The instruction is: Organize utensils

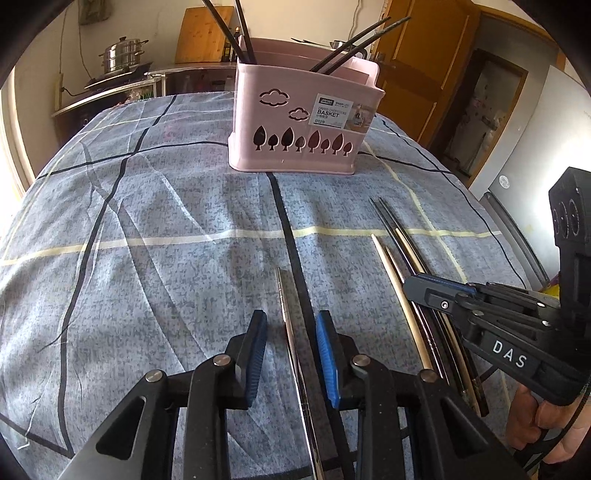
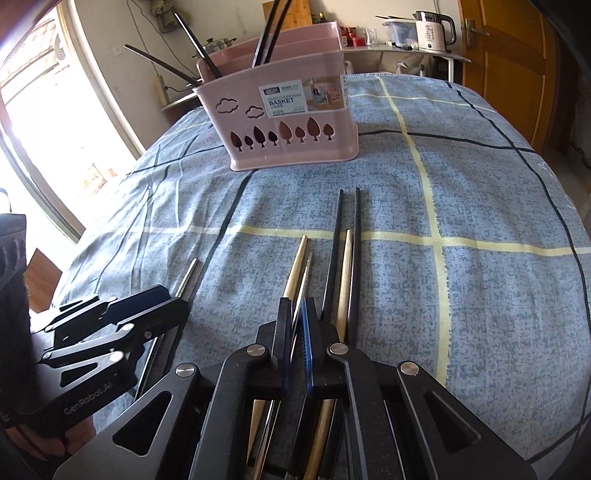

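A pink utensil basket (image 1: 295,122) stands at the far side of the table and holds several dark chopsticks; it also shows in the right wrist view (image 2: 291,122). My left gripper (image 1: 291,354) is open, its blue pads on either side of a metal chopstick (image 1: 291,332) lying on the cloth. My right gripper (image 2: 295,332) is closed on a thin metal chopstick (image 2: 304,277) in a pile of wooden and black chopsticks (image 2: 343,266). That pile also shows in the left wrist view (image 1: 406,266), with the right gripper (image 1: 428,291) over it.
A blue-grey checked cloth (image 1: 166,229) covers the table. Behind it are a counter with a steel pot (image 1: 122,55), a kettle (image 2: 430,26) on a shelf, and a wooden door (image 1: 421,66). A window (image 2: 44,122) is at the left.
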Available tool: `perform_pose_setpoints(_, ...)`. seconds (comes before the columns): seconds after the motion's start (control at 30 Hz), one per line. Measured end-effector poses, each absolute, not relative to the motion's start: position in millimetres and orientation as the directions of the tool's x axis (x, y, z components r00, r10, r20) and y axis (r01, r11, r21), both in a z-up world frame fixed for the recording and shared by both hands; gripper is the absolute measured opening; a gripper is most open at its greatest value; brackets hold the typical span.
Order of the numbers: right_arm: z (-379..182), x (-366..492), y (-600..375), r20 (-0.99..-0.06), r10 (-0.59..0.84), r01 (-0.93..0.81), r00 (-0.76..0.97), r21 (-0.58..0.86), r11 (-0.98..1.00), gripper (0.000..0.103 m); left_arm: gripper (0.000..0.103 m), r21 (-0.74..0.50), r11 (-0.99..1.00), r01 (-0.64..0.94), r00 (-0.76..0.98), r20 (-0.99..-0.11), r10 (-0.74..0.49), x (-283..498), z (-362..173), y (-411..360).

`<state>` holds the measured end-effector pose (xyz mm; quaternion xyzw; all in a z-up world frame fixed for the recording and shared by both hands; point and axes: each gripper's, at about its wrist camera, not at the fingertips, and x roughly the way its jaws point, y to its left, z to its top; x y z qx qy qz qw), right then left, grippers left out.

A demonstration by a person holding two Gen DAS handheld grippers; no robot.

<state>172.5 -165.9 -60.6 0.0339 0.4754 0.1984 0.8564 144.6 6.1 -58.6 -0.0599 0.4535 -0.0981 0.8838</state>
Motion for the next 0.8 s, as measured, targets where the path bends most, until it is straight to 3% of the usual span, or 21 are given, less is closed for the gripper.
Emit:
perform_pose_setpoints(0.6,-60.6,197.7,-152.3,-0.846,0.313,-0.288,0.432,0.2,0.937,0.006,0.027,-0.07,0.986,0.152,0.561,-0.815,-0.144,157.1,-59.2,-9.9)
perform_pose_setpoints(0.7,-60.9,202.9,-149.8,-0.852,0.313,-0.289,0.419,0.201,0.936,0.006,0.009,-0.04,0.989,0.139,0.566,-0.816,-0.113,160.5,-59.0,-8.5)
perform_pose_setpoints(0.8,-61.6,202.5,-150.2,-0.855,0.32,-0.29,0.408,0.211,0.934,0.006,0.004,-0.09,0.988,0.122,0.556,-0.819,-0.144,162.2,-58.9,2.4)
